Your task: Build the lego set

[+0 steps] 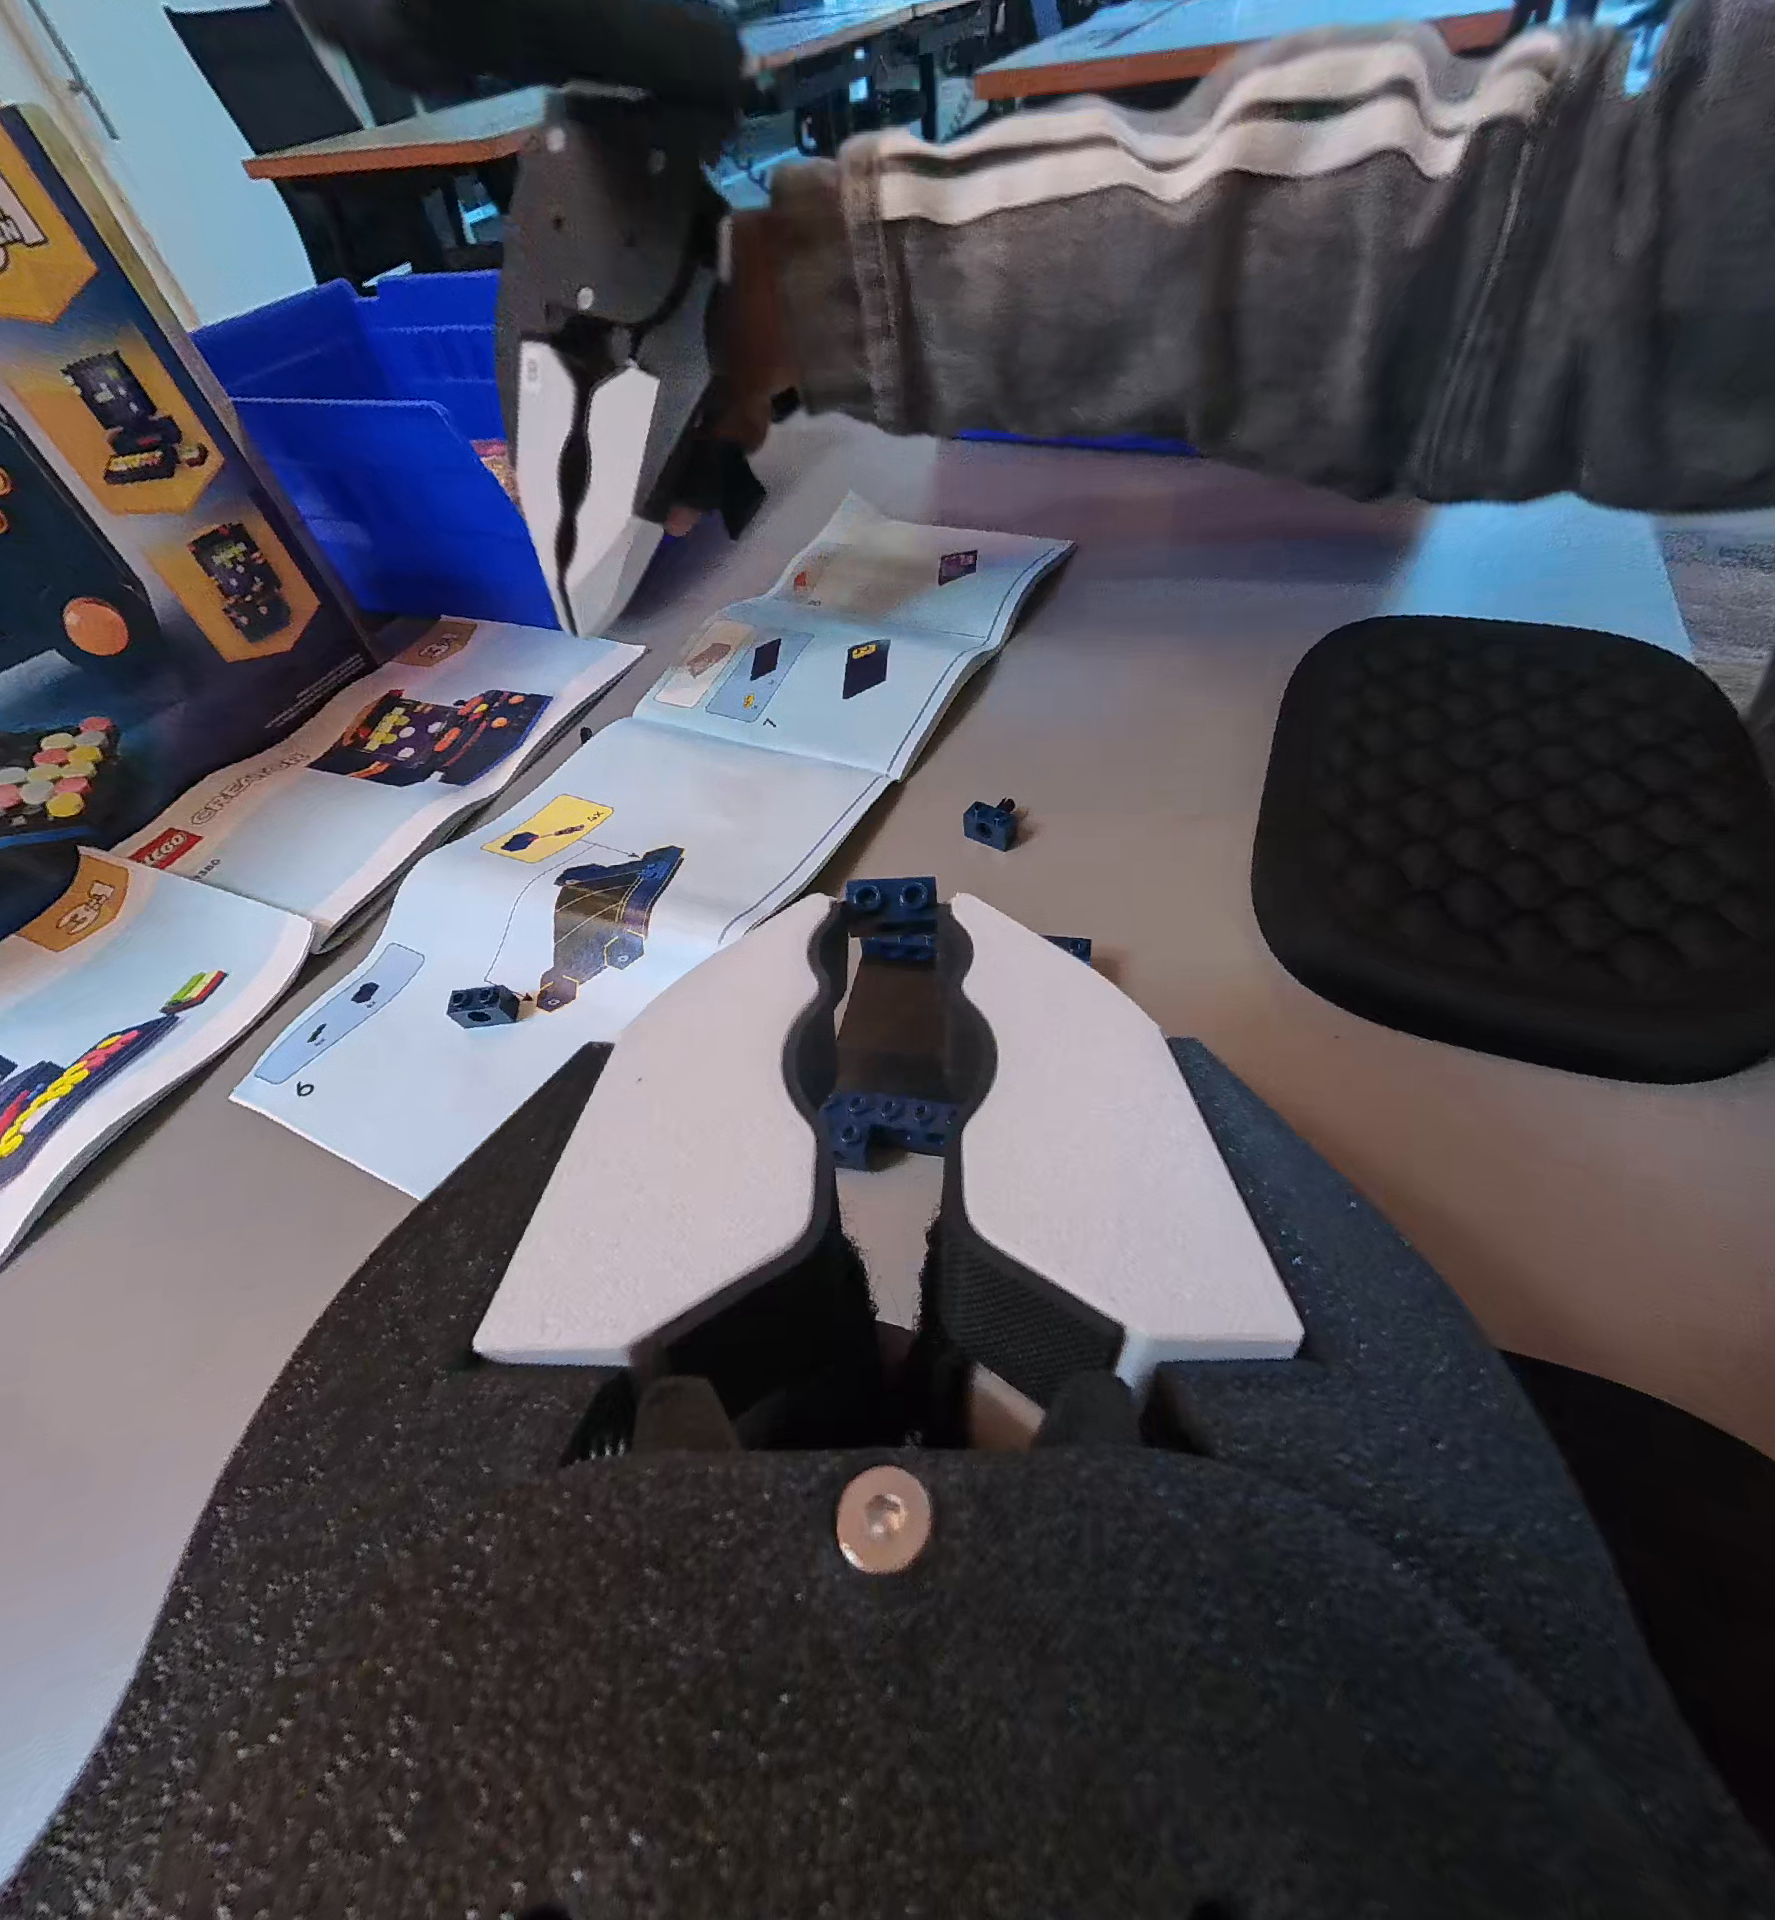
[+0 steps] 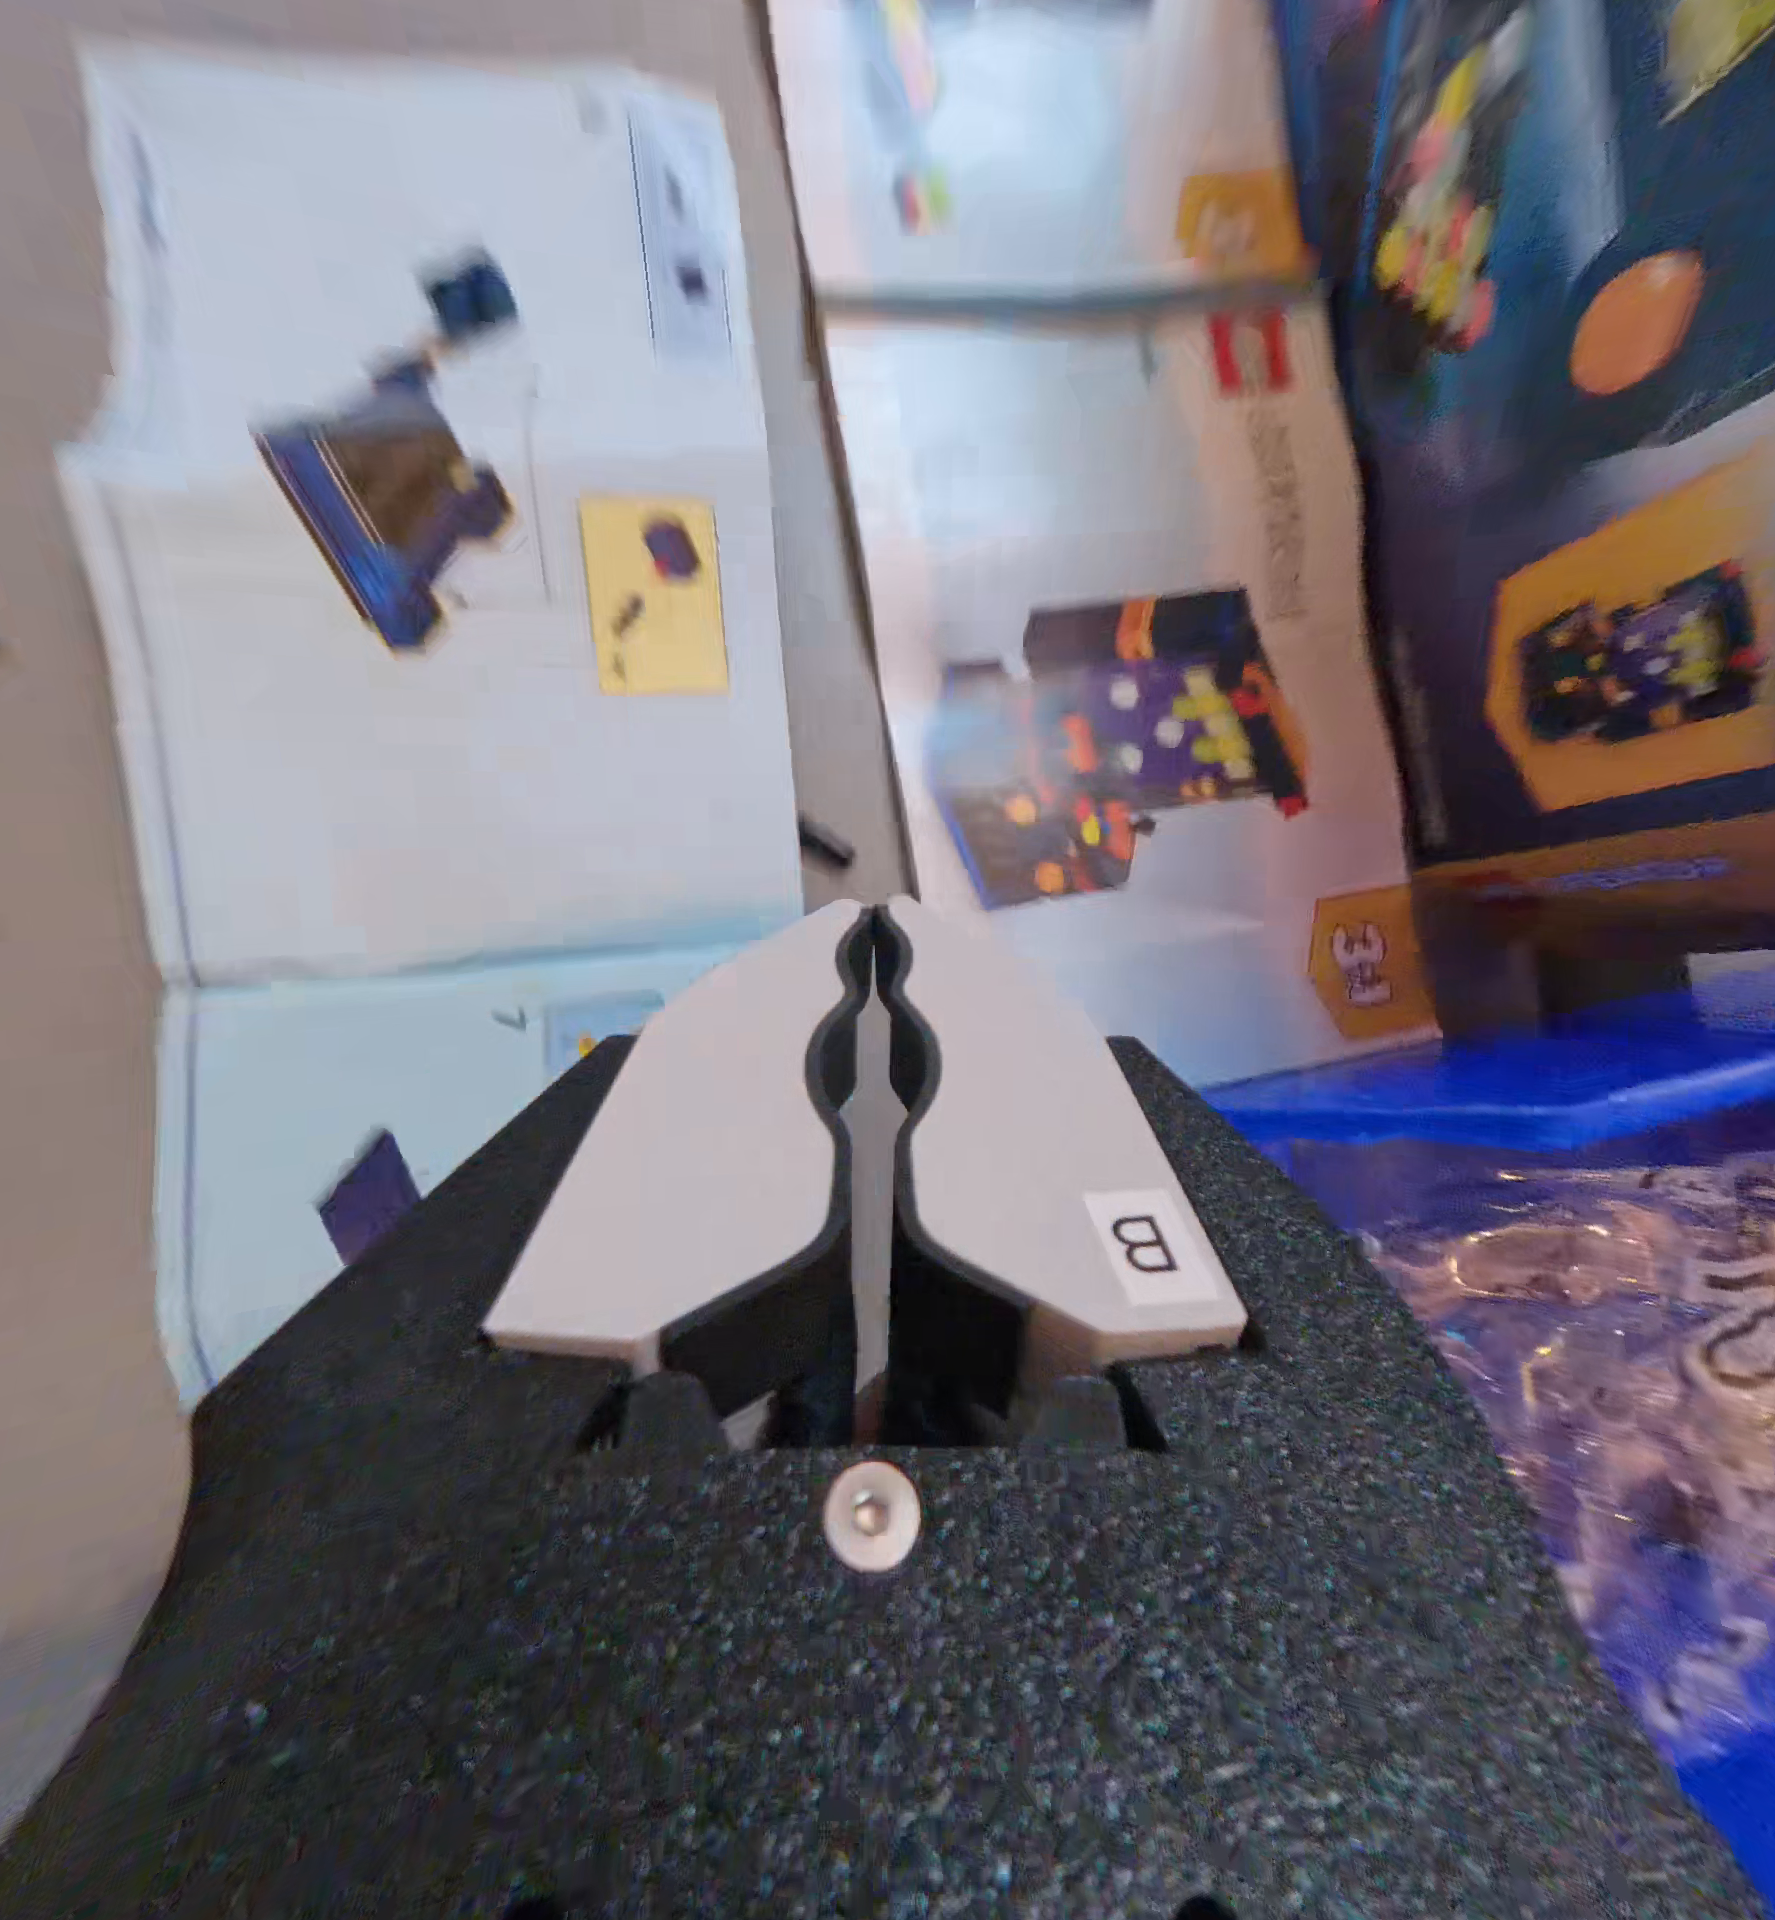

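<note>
- A blue bin (image 1: 384, 457) stands on the table (image 1: 1226, 831) behind the booklets; in the right wrist view its inside holds clear plastic bags (image 2: 1641, 1351), their contents too blurred to make out.
- The left gripper (image 1: 891, 909) has its jaws clamped on a dark blue brick assembly (image 1: 893, 1023): a flat dark plate with studded bricks at both ends, the far one (image 1: 891, 896) poking out past the fingertips. The white fingers (image 1: 717, 1122) cover the plate's sides, so the exact contact is hidden.
- The right gripper (image 2: 875, 912) has its jaws together with nothing between them. It hangs tips down over the gap between the open booklet (image 1: 654, 831) and a shut booklet (image 1: 395, 748), just in front of the bin.
- A small black pin (image 2: 826, 840) lies in that gap, near the right gripper's tips.
- The right wrist view is motion-blurred, so page detail is hard to read.
- A grey sleeve (image 1: 1330, 312) with pale stripes crosses the top of the left wrist view and hides the far table edge.
- Loose dark blue bricks: one (image 1: 483, 1006) on the open booklet's page, one (image 1: 989, 824) on the bare table, another (image 1: 1070, 945) half hidden behind the left gripper's right finger.
- A toy box (image 1: 83, 499) stands upright at left, cut off by the frame.
- A third booklet (image 1: 83, 1039) lies before it.
- A black quilted chair seat (image 1: 1527, 842) sits beside the table at right.
</note>
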A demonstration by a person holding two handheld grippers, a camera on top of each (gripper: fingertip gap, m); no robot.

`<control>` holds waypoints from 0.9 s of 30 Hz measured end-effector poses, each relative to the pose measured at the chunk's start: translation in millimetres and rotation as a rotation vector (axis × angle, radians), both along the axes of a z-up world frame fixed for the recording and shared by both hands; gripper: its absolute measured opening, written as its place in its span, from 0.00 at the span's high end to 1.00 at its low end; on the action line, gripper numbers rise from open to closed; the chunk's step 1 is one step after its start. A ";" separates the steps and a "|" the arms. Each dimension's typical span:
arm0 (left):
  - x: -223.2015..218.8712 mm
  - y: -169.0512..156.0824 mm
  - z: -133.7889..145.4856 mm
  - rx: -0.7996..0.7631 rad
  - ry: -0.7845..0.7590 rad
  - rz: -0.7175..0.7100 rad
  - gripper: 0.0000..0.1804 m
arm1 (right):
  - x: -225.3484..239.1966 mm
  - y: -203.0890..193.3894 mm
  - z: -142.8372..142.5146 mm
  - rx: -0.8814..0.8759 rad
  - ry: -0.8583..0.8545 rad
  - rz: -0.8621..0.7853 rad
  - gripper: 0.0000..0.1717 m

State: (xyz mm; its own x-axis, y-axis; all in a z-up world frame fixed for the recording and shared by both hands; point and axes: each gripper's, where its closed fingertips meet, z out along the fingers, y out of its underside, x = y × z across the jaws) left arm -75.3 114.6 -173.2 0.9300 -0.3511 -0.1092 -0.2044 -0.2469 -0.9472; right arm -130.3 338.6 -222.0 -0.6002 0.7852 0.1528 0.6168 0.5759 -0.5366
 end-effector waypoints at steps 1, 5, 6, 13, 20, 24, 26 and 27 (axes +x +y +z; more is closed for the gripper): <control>0.6 0.0 0.4 0.003 0.004 -0.003 0.92 | 1.5 6.1 -7.1 0.043 -0.059 0.002 1.00; 0.7 -0.4 2.8 0.013 0.005 -0.006 0.92 | 3.5 13.2 -31.5 0.145 -0.120 0.037 1.00; 0.5 -0.5 3.0 0.014 0.005 -0.005 0.92 | 3.2 10.1 -33.5 0.126 -0.113 0.038 1.00; 1.8 0.8 -2.0 -0.006 0.006 -0.014 0.92 | 9.4 -11.9 -28.4 0.053 -0.089 0.142 0.94; -1.1 2.1 -4.7 -0.011 0.000 -0.009 0.92 | -4.7 -18.9 -21.6 0.108 -0.126 0.420 0.89; -1.6 2.6 -6.3 -0.016 -0.006 -0.012 0.92 | -8.3 -18.8 -29.8 0.124 -0.203 0.487 0.89; -1.5 2.8 -6.9 -0.017 -0.005 -0.014 0.91 | -9.1 -19.0 -33.6 0.125 -0.222 0.501 0.90; -1.5 2.8 -7.0 -0.017 -0.005 -0.015 0.92 | -10.0 -20.1 -33.8 0.114 -0.218 0.501 0.93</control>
State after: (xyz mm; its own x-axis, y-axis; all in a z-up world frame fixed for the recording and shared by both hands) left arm -76.8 117.4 -180.2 0.9252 -0.3665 -0.0983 -0.2034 -0.2603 -0.9439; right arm -140.3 318.5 -255.8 -0.9231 0.3813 0.0505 0.3423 0.8742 -0.3444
